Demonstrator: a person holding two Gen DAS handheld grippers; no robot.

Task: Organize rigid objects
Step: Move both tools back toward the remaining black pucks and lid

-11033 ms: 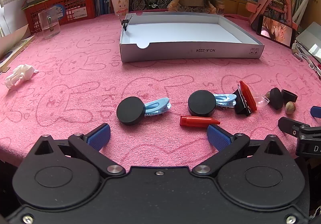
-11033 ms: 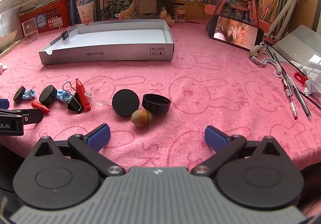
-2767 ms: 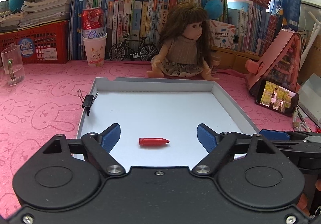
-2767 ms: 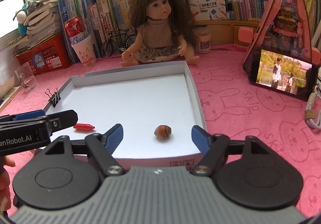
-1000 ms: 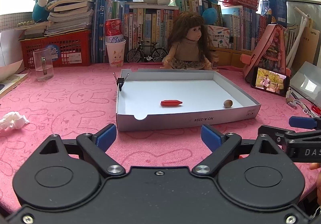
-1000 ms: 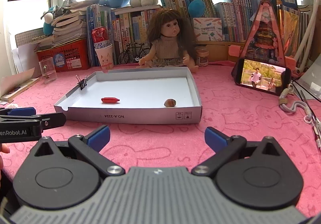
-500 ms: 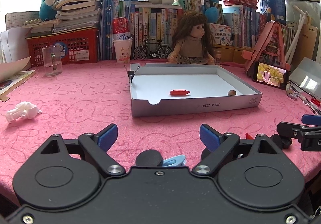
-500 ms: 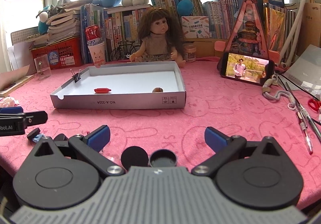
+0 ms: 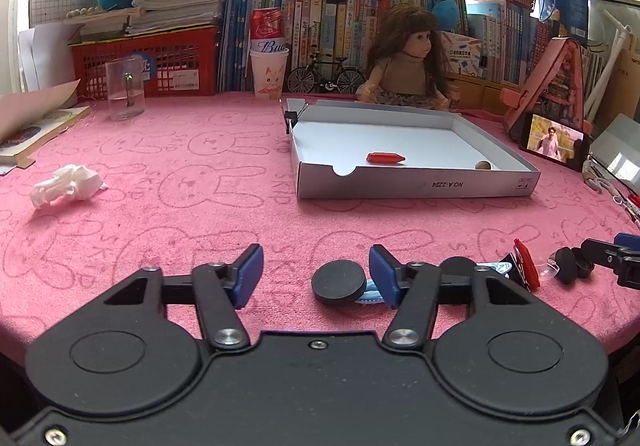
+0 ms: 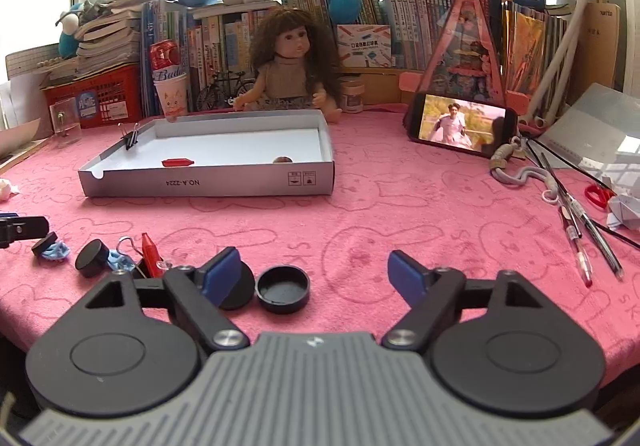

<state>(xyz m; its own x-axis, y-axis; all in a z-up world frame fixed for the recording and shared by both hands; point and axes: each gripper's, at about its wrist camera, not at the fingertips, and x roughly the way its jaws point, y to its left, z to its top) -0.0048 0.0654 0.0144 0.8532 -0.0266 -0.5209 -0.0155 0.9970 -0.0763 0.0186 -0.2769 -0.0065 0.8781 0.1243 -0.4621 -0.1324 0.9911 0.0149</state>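
Note:
A white shallow box (image 9: 416, 188) (image 10: 208, 182) holds a red crayon (image 9: 385, 157) (image 10: 178, 162) and a brown nut (image 9: 483, 165) (image 10: 282, 159). My left gripper (image 9: 316, 270) is open and empty, low over the cloth, with a black disc (image 9: 339, 283) and a blue clip (image 9: 370, 291) between its fingers near the right one. My right gripper (image 10: 316, 270) is open and empty; an upturned black cap (image 10: 283, 289) lies between its fingers and a black disc (image 10: 240, 292) sits behind the left finger. Another disc (image 10: 92, 258), a red crayon (image 10: 151, 250) and blue clips lie left.
A doll (image 9: 404, 62), books and a red basket (image 9: 148, 62) line the back. A crumpled tissue (image 9: 66, 186) lies left, a glass (image 9: 124, 90) behind it. A phone (image 10: 460, 124), pens (image 10: 576, 234) and scissors (image 10: 598, 196) lie right.
Both grippers have come down and back toward the near table edge, over the loose discs and caps. Both stay open and empty.

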